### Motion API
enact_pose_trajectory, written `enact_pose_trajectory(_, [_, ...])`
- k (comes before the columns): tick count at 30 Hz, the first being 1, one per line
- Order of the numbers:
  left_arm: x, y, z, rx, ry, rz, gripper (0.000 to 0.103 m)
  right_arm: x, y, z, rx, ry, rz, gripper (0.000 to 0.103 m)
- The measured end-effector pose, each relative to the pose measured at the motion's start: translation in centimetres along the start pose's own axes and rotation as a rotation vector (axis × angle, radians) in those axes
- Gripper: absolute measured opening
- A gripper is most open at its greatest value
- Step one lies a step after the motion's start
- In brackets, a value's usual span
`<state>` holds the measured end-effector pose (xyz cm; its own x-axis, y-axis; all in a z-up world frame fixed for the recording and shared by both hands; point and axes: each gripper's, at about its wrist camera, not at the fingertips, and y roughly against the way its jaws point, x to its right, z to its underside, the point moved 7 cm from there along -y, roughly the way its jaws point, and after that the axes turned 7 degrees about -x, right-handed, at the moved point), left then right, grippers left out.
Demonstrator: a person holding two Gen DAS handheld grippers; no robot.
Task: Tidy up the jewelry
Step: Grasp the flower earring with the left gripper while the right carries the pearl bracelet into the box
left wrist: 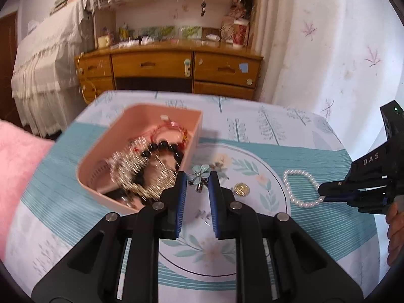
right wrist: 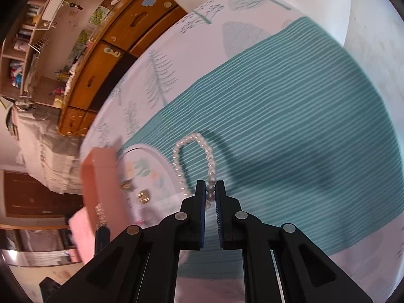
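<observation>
A pink box (left wrist: 197, 126) on the table holds several bracelets, among them a black bead one (left wrist: 164, 149) and sparkly silver ones. My left gripper (left wrist: 197, 176) is open, its fingertips on either side of a blue flower brooch (left wrist: 199, 173) lying on the cloth beside the box. A gold round piece (left wrist: 241, 190) lies just right of it. My right gripper (right wrist: 209, 184) is shut on a white pearl bracelet (right wrist: 192, 139), which also shows in the left wrist view (left wrist: 300, 186). The box shows in the right wrist view (right wrist: 99, 176) at left.
The table carries a teal and white tree-print cloth (left wrist: 277, 139). A wooden desk with drawers and cluttered shelves (left wrist: 171, 68) stands behind it. A pink cloth (left wrist: 17, 171) lies at the left table edge. A white curtain (left wrist: 328, 38) hangs at the right.
</observation>
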<state>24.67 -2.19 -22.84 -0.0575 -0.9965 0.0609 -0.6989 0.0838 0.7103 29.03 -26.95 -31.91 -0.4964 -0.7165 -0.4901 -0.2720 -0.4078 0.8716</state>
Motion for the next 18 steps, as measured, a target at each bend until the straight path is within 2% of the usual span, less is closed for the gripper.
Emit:
enact_pose_trajectory(7, [-2.3, 3.0, -2.1, 0.075, -0.062, -0.001, 0.015, -4.4, 1.2, 2.4, 0.004, 0.011, -0.080, 0.007])
enact_pose_trajectory(12, [-4.9, 4.2, -3.3, 0.087, -0.053, 0.020, 0.015, -8.6, 2.4, 3.7, 0.018, 0.046, -0.135, 0.007])
enact_pose_trajectory(18, [-8.0, 4.7, -4.6, 0.083, -0.059, 0.041, 0.015, -13.7, 3.8, 5.2, 0.051, 0.103, -0.142, 0.007])
